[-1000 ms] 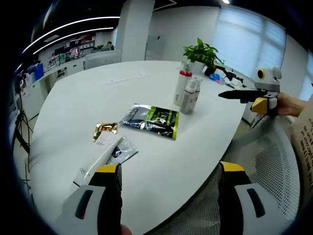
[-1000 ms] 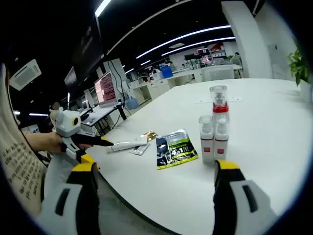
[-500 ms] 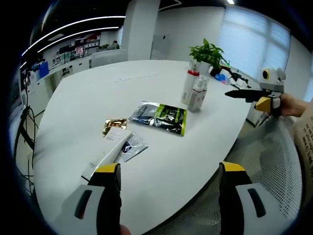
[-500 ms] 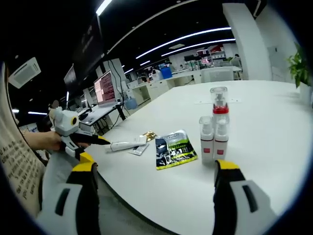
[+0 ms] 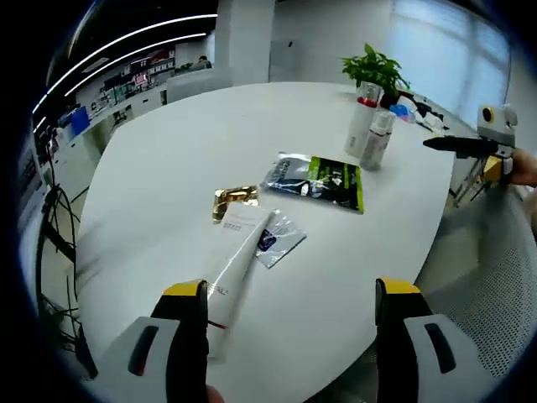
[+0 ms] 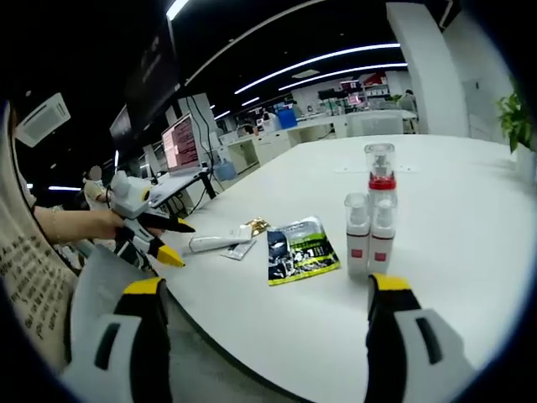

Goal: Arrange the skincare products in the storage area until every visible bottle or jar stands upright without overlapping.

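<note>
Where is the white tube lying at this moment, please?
In the left gripper view the white tube lies flat on the white table, just ahead of the left tongs, its far end beside the gold sachet and a small clear sachet.

Three white bottles (image 6: pixel 370 225) upright, clustered on the table; white tube (image 5: pixel 237 273) flat beside sachets (image 5: pixel 277 238).

I can make out no readable words on the white tube (image 5: pixel 237 269), the green-and-black sachet (image 6: pixel 297 251) or the bottles (image 6: pixel 372 228).
</note>
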The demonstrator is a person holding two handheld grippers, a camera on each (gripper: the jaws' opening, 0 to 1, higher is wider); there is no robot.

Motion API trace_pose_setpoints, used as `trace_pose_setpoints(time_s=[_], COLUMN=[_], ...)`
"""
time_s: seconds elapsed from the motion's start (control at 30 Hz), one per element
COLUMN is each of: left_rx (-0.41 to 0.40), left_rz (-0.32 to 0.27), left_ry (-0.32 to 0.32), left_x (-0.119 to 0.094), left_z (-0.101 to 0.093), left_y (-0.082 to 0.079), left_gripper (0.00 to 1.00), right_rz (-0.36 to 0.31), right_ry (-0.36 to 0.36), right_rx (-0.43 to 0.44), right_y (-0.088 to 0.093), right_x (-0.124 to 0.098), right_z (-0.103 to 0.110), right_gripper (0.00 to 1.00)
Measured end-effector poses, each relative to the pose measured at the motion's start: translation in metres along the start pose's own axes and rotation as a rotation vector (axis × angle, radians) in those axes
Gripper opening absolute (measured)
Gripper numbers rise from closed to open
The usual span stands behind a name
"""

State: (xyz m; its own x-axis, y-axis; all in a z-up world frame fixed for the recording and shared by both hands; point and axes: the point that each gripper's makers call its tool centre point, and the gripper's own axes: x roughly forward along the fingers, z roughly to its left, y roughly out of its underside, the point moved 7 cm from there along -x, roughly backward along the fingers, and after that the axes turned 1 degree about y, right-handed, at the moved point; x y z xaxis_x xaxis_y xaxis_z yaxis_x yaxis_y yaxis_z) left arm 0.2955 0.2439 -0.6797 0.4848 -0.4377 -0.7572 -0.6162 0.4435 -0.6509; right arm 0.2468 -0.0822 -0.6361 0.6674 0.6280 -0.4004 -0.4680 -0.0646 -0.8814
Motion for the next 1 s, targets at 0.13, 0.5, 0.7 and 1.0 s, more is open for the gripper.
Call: trace_pose_setpoints(time_s=[0.13, 0.5, 0.7, 1.0], left_rx=[0.049, 0.139, 0.207, 0.231], left_rz=[0.056, 0.257, 0.33, 0.375], left_ry=[0.013, 0.043, 0.047, 0.061], left_x=[0.014, 0.048, 0.057, 0.061], left_z=[0.018, 0.041, 0.047, 0.047], left_y=[-0.008, -0.02, -0.026, -0.023], left_gripper=[0.77, 0.57, 0.33, 0.29], right_rz=[0.004, 0.004, 0.003, -0.003], right_ry=[0.004, 0.024, 0.034, 0.045], right_rx=[0.001, 0.011, 0.016, 0.021], right_y=[0.0, 0.001, 0.001, 0.001], right_x=[0.0, 0.0, 0.0, -0.001], right_z=[0.0, -0.004, -0.006, -0.007], right_gripper=[0.99, 0.98, 0.98, 0.98])
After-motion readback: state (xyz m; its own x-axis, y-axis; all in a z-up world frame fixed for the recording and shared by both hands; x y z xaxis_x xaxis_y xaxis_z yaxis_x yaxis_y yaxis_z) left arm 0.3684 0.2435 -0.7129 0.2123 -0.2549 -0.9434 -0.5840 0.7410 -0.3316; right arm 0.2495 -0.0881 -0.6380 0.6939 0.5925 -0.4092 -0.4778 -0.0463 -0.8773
